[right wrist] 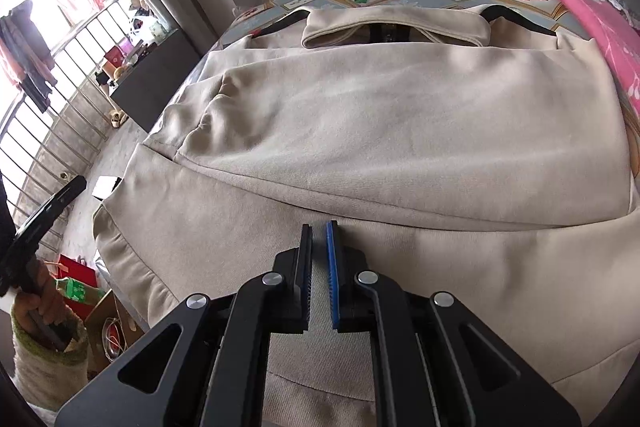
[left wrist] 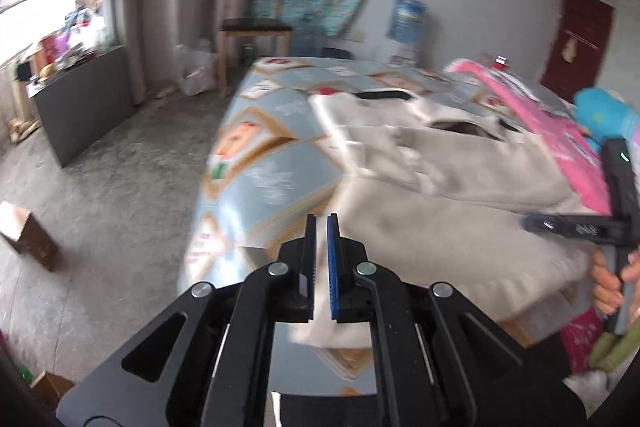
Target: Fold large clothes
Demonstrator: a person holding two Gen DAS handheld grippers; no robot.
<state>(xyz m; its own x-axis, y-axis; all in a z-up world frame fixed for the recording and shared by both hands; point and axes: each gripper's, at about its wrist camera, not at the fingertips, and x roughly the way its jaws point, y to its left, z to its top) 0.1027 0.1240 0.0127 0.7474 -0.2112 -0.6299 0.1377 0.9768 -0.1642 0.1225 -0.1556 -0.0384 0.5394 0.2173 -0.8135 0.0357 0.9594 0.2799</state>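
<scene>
A large beige coat [right wrist: 380, 131] lies spread on the bed, collar at the far end, both sleeves folded across its body. In the left wrist view the coat [left wrist: 460, 187] covers the bed's right part. My left gripper [left wrist: 322, 221] is shut on the coat's near left hem corner, with beige cloth pinched between the jaws at the bed's corner. My right gripper [right wrist: 319, 227] is shut on the coat's lower hem, cloth showing between its narrow jaws. The right gripper also shows in the left wrist view [left wrist: 576, 227], held by a hand.
The bed has a patterned blue sheet [left wrist: 264, 147] and a pink blanket [right wrist: 592, 11] along its right side. A wooden chair [left wrist: 252, 27] stands beyond the bed's far corner. A dark cabinet [left wrist: 80, 107] and a cardboard box [left wrist: 28, 235] stand on the floor to the left.
</scene>
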